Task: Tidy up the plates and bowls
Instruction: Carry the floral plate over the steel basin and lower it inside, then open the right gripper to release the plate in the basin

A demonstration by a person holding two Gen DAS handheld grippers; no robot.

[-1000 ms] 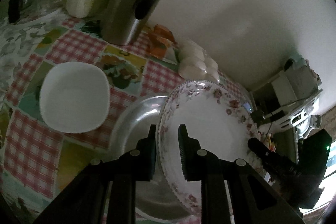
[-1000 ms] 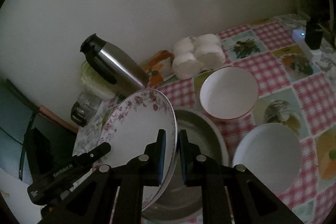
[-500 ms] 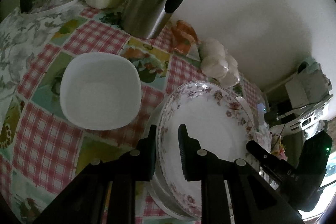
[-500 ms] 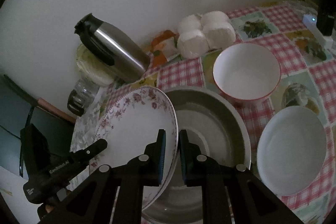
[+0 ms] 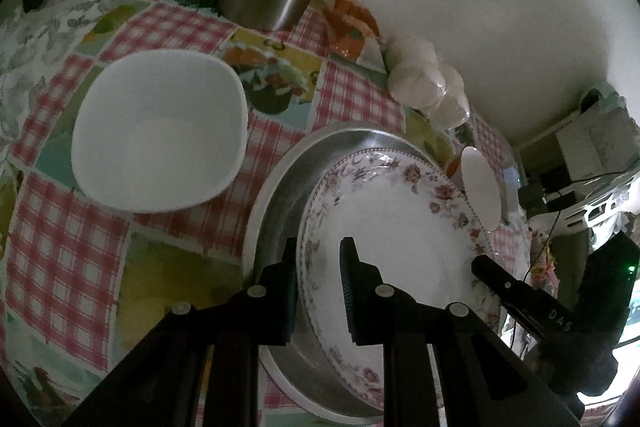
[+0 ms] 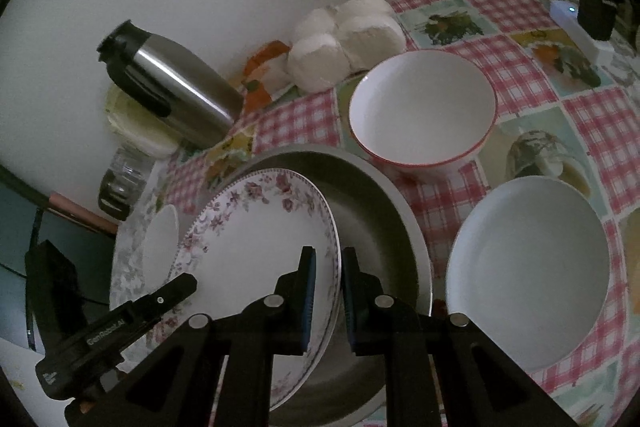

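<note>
Porcelain, white with a border of pink flowers: a plate (image 5: 400, 239) is held tilted over a wide metal pan (image 5: 276, 203) on a pink-checked tablecloth (image 5: 60, 267). The left gripper (image 5: 318, 263) is clamped on the plate's rim at about nine o'clock, and the right gripper (image 6: 326, 275) is clamped on the opposite rim at about three o'clock. Whether the plate's underside touches the pan cannot be told. From the right wrist view, a red-rimmed white bowl (image 6: 422, 107) stands at one o'clock from the pan, and a plain white bowl (image 6: 528, 271) sits just beside it at three o'clock. From the left wrist view, a squarish white bowl (image 5: 160, 131) lies at ten o'clock. A steel flask (image 6: 176, 91) stands at the wall.
</note>
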